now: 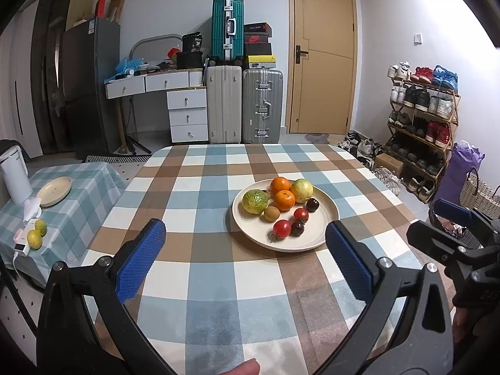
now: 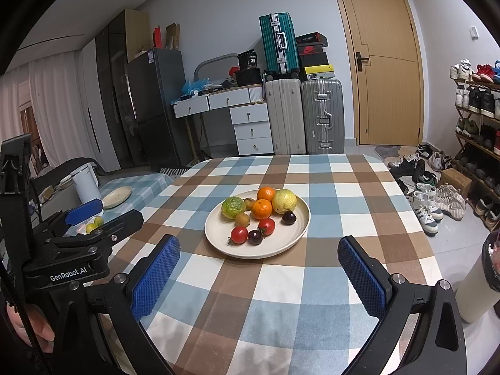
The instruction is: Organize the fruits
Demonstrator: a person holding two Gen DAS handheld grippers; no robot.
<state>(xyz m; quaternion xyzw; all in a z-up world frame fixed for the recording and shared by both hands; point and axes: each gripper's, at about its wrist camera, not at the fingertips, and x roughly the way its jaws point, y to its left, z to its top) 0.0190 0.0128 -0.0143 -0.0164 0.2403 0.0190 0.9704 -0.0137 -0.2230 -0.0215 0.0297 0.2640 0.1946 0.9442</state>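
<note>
Left wrist view shows a checked tablecloth [image 1: 218, 281] with a cream plate [image 1: 325, 234] near its middle, holding two oranges [image 1: 283, 200], a green-yellow fruit [image 1: 255, 201], a pale yellow fruit [image 1: 302, 190], two tomatoes [image 1: 282, 228], two dark plums [image 1: 297, 228] and a brown fruit [image 1: 271, 213], packed close together. The left gripper [image 1: 245, 261] and right gripper [image 2: 259, 279] both hover short of the plate, fingers spread wide and holding nothing. A second plate [image 1: 53, 190] and two yellow-green fruits [image 1: 37, 234] sit on a low side table [image 1: 93, 181] to the left. This fits fruit already gathered or fruit awaiting sorting. Any pick should, I judge, close gently on a fruit at the pile's edge, since round ones roll. A small brown thing behind the oranges is mostly hidden, and the table's near edge is cut off.
</note>
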